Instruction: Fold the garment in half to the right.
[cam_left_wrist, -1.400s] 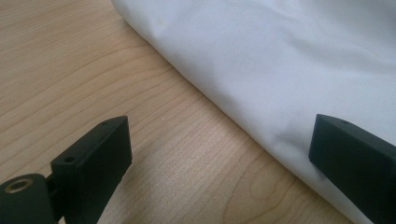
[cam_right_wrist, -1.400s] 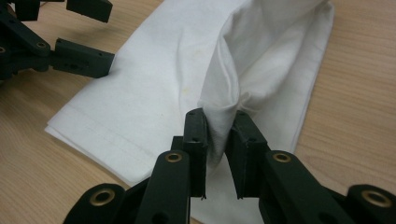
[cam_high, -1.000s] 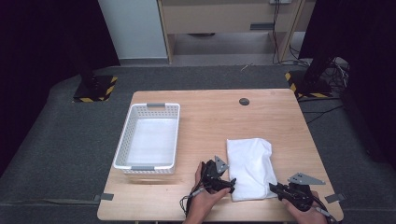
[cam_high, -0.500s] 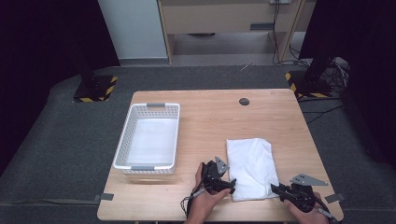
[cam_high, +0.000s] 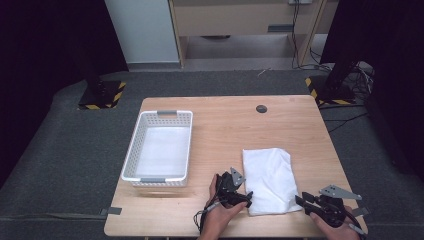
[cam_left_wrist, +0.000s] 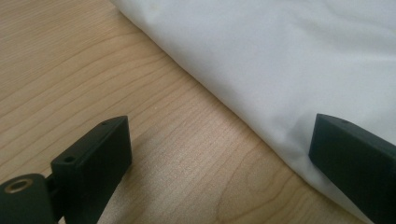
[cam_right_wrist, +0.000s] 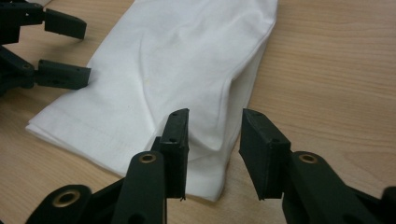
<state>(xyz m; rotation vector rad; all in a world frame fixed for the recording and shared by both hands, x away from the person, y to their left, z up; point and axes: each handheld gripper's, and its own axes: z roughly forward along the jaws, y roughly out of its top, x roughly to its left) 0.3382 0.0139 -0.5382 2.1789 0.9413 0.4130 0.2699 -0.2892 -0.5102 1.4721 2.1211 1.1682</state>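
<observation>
High view: the folded white cloth (cam_high: 270, 180) lies lower right, long axis running up the frame, between both grippers. The left gripper (cam_high: 239, 196) gapes wide at its lower-left corner, gripping nothing. The right gripper (cam_high: 303, 200), jaws just opening, straddles the lower-right corner without pinching.

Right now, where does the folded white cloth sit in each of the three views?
High view: the folded white cloth lies near the table's front edge, right of the white basket.
Left gripper view: it covers the upper right.
Right gripper view: it runs from top centre to bottom centre.
Shared landmark: the left claw, touching the cloth's edge.
</observation>
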